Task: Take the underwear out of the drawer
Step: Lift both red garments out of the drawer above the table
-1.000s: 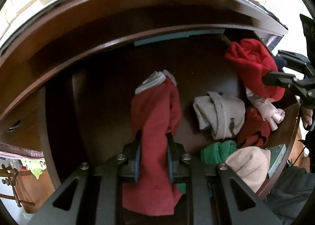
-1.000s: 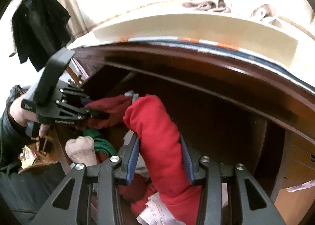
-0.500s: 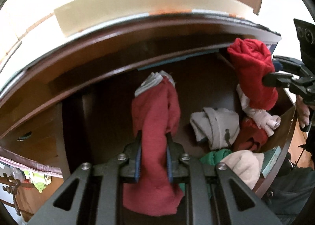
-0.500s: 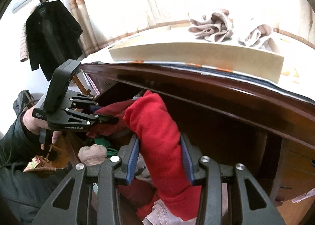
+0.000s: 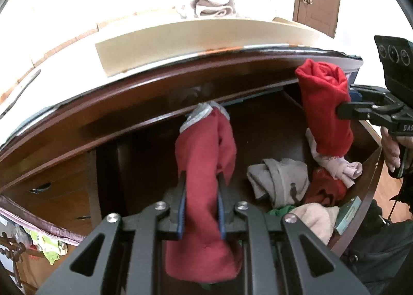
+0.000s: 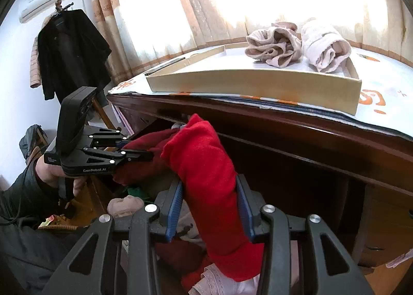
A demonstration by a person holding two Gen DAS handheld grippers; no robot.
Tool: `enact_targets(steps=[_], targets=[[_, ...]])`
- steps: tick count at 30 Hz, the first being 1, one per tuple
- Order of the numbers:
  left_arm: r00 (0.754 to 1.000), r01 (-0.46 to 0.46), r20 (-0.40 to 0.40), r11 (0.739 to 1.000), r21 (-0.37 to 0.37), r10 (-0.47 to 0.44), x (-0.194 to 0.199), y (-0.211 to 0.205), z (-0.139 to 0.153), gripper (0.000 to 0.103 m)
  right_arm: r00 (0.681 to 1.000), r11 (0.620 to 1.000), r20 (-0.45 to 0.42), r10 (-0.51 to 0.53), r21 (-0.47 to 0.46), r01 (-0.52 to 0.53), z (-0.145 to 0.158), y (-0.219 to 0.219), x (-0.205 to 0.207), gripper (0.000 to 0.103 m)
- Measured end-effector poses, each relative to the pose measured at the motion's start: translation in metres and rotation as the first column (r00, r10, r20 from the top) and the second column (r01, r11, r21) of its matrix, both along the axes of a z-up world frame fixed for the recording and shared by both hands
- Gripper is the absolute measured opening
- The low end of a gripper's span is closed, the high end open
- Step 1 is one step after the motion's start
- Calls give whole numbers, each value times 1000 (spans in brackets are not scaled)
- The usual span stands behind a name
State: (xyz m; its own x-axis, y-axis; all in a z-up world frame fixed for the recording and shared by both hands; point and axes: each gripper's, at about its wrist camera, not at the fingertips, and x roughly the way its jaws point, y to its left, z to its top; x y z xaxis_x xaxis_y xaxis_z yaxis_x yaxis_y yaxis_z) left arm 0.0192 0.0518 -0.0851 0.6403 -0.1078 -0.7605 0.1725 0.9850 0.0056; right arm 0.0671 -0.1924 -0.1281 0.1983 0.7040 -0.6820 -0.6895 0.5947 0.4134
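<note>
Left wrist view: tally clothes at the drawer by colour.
Red: 3: dark red piece in left gripper, bright red piece in right gripper, printed red piece in drawer.
Grey: 1
Green: 1
Pale pink: 1
Beige: 1
Total: 7

Two tongs (image 5: 200, 203) (image 6: 210, 208), each clamped on one red garment (image 5: 204, 155) (image 6: 206, 165); one open drawer (image 5: 366, 191) holding five loose garments (image 5: 281, 181); one shallow box (image 6: 258, 83) on the surface (image 6: 382, 114), containing two rolled cloths (image 6: 273, 44); one black coat (image 6: 69, 49) hanging.
</note>
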Motion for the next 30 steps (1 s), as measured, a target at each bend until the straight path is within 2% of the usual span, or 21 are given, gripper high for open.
enact_targets(steps=[7,14,30], targets=[[999,-1,42,999,44,-1,-13,-20,-6,16,1000,1000,4,-1,4,0,1,-1,0,42],[997,24,72,999,33,-26,-19,-21,-7,16,1000,1000,20,-3,14,2,4,-2,-3,42],[975,28,222,999,-32,-20,-22,-32,7,16,998,999,55,-19,37,17,9,-6,-8,42]])
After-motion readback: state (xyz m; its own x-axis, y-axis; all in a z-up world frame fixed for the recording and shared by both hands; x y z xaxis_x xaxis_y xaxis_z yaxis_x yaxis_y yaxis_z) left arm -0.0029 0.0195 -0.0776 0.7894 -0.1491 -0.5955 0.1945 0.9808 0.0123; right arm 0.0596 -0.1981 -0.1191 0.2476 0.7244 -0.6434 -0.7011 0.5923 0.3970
